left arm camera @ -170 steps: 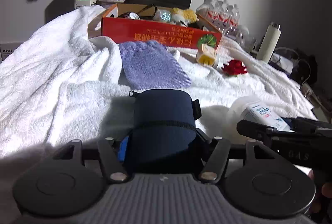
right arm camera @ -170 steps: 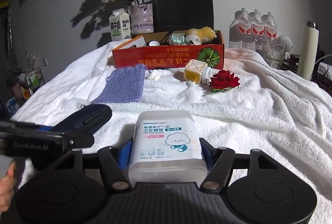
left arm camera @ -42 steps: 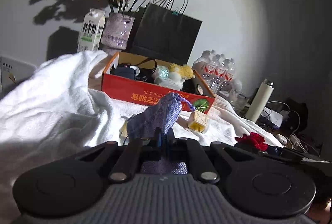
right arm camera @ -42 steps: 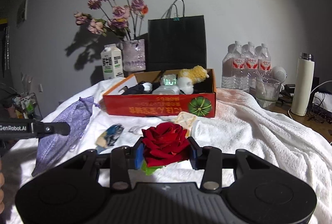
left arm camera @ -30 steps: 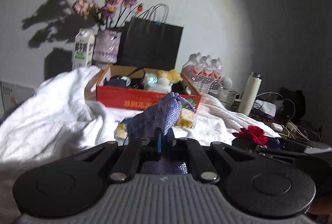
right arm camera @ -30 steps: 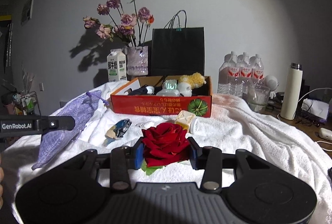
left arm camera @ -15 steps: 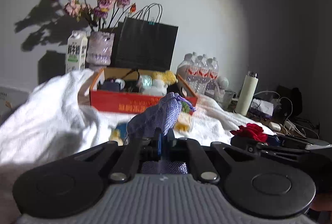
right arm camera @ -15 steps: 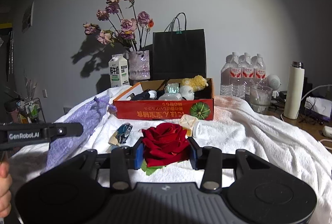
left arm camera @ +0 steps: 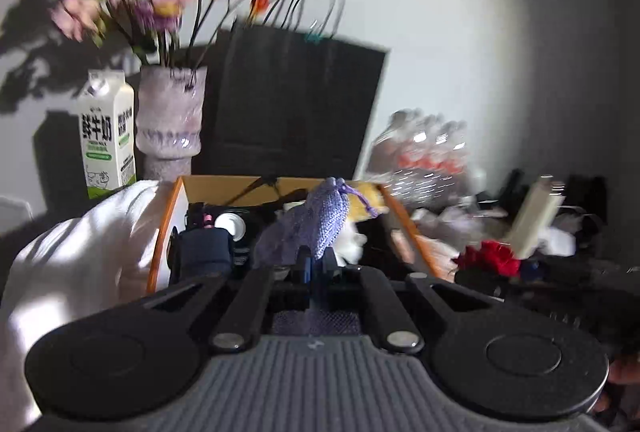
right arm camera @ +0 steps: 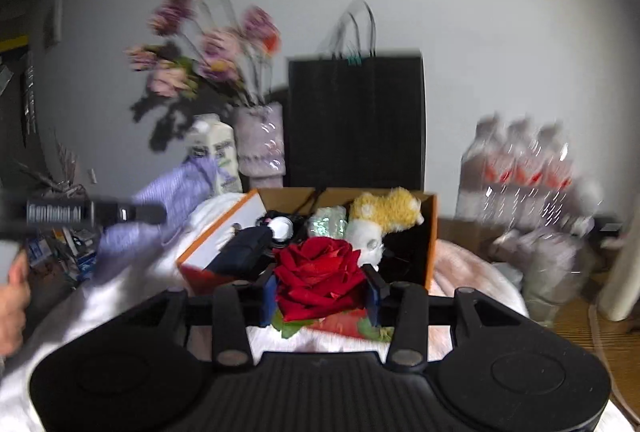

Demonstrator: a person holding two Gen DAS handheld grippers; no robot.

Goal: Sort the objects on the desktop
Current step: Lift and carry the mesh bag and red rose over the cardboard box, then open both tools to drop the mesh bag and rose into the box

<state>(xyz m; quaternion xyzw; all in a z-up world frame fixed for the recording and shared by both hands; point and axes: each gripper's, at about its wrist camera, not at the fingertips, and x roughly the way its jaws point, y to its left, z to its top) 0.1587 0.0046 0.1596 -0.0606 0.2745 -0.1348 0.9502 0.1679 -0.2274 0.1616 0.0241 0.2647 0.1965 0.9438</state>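
Observation:
My left gripper (left arm camera: 314,264) is shut on a purple knitted pouch (left arm camera: 316,222), held in the air at the near edge of the orange cardboard box (left arm camera: 168,224). The pouch also shows at the left of the right wrist view (right arm camera: 160,208). My right gripper (right arm camera: 320,292) is shut on a red rose (right arm camera: 320,272), held just in front of the same box (right arm camera: 432,244). The rose shows at the right of the left wrist view (left arm camera: 492,256). The box holds a dark blue pouch (right arm camera: 244,248), a yellow plush toy (right arm camera: 388,212) and other small items.
Behind the box stand a black paper bag (right arm camera: 356,120), a vase of flowers (right arm camera: 260,144) and a milk carton (left arm camera: 106,136). Water bottles (right arm camera: 520,168) stand at the right. A white towel (left arm camera: 80,256) covers the table.
Both grippers have moved forward to the box with the pouch and the rose still held. The view is blurred by the motion.

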